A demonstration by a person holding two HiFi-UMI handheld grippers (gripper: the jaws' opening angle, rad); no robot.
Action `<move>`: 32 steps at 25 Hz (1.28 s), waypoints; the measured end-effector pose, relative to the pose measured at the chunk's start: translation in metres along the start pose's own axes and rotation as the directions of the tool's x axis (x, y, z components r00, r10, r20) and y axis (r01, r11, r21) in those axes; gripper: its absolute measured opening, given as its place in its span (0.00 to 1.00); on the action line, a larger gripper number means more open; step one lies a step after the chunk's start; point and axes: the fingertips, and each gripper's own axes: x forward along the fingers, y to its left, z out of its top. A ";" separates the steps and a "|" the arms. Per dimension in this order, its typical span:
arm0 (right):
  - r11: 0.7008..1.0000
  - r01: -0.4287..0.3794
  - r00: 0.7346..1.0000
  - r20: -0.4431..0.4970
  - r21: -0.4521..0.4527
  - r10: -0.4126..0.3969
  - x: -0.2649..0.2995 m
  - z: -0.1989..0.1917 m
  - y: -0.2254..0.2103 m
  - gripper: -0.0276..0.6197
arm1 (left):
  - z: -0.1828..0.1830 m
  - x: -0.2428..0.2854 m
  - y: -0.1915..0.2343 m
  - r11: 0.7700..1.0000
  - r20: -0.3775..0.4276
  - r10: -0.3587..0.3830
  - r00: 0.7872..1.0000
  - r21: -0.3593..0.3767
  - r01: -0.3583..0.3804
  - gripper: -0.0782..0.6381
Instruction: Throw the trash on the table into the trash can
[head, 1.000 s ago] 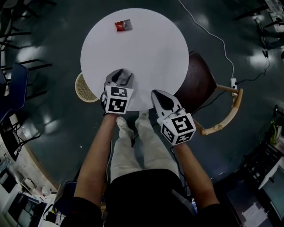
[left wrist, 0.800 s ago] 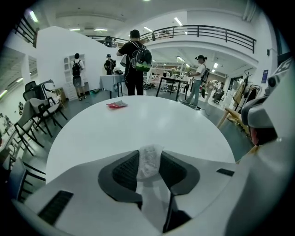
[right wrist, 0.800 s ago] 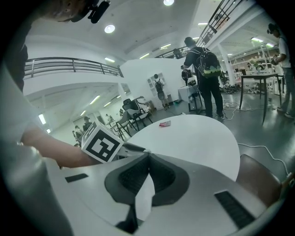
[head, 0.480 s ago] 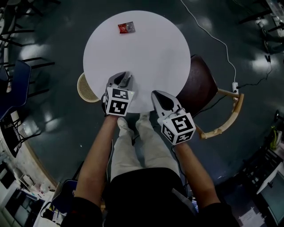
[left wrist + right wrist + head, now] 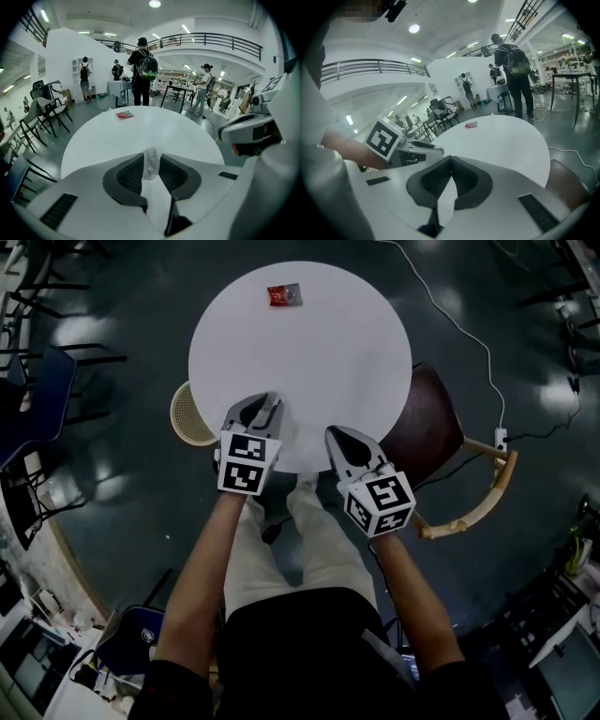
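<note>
- At the near edge of the round table [image 5: 328, 352], the left gripper [image 5: 263, 401] pinches a small crumpled clear wrapper [image 5: 152, 157] between its pads. Its jaws have just been closing on it, and they stop short of meeting because the scrap fills the gap.
- The pads seem to catch the wrapper's lower part, probably so that it lifts cleanly off the tabletop. The woven trash can [image 5: 187, 416] stands on the floor just beside the table's left edge, near this gripper, so this is the handier hand for the drop.
- The clear wrapper stands on end. Its long axis runs along the jaws, and its free end pokes past the tips toward the far side of the table.
- The right gripper [image 5: 332, 432] has its jaws fully together on nothing. It hovers beside the left one, apparently idle.
- A red wrapper [image 5: 284, 296] lies flat at the far side, well apart from both grippers. Its long axis runs roughly across the table, and it is not yet collected.
</note>
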 end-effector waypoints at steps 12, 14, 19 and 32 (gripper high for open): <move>0.999 -0.021 1.000 -0.009 -0.031 0.021 0.020 -0.007 0.038 0.07 | -0.016 -0.045 0.030 0.998 0.068 0.009 0.998 -0.066 -0.004 0.25; 0.999 -0.027 1.000 -0.006 -0.029 0.027 0.028 -0.010 0.050 0.07 | -0.021 -0.053 0.038 0.998 0.080 0.006 0.997 -0.055 -0.002 0.25; 0.999 -0.027 1.000 0.001 -0.029 0.027 0.051 -0.017 0.089 0.07 | -0.043 -0.082 0.067 0.998 0.104 -0.002 0.995 -0.055 0.008 0.25; 0.994 -0.080 0.996 -0.051 -0.074 0.077 0.126 -0.044 0.206 0.07 | -0.121 -0.147 0.167 0.993 0.099 0.036 0.994 -0.116 -0.025 0.25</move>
